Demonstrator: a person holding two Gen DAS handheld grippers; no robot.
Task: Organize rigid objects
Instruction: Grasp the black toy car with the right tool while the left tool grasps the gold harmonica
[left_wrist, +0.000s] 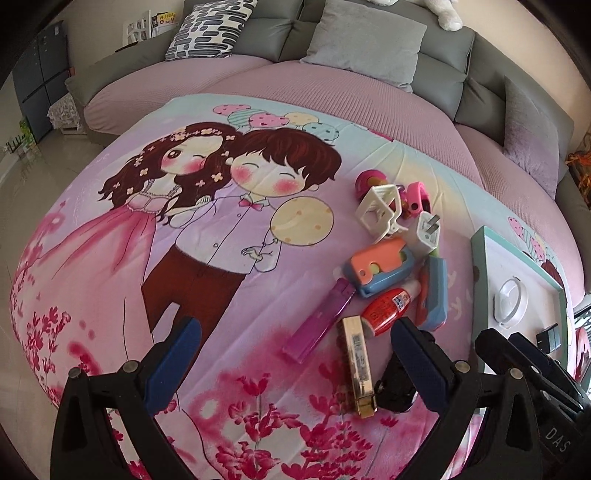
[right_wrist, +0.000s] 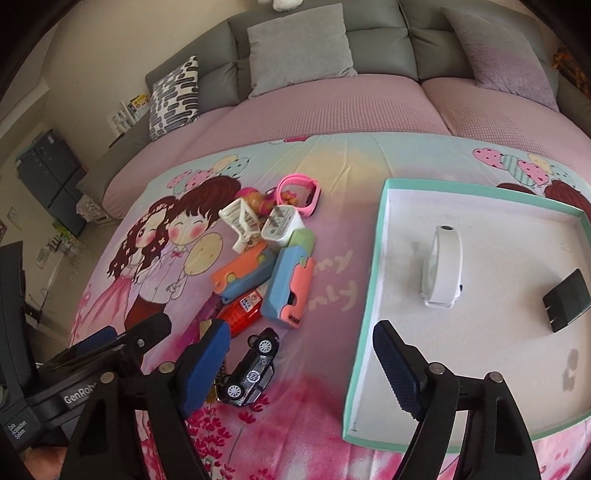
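A pile of small objects lies on the cartoon blanket: two orange-and-blue cases (left_wrist: 380, 267) (right_wrist: 290, 291), a white charger (right_wrist: 282, 225), a white clip (left_wrist: 376, 208), a pink wristband (right_wrist: 297, 194), a red bottle (left_wrist: 386, 310), a purple lighter (left_wrist: 319, 325), a gold bar (left_wrist: 358, 363) and a black toy car (right_wrist: 253, 369). A teal-rimmed white tray (right_wrist: 364, 295) holds a white wristband (right_wrist: 443, 266) and a black plug (right_wrist: 569, 301). My left gripper (left_wrist: 295, 354) is open above the lighter and gold bar. My right gripper (right_wrist: 299, 365) is open, just right of the toy car.
A grey sofa with pink seat covers (right_wrist: 332, 107) and several cushions (right_wrist: 299, 44) runs behind the blanket. The tray also shows in the left wrist view (left_wrist: 480, 280). Floor and a dark cabinet (left_wrist: 40, 81) lie to the left.
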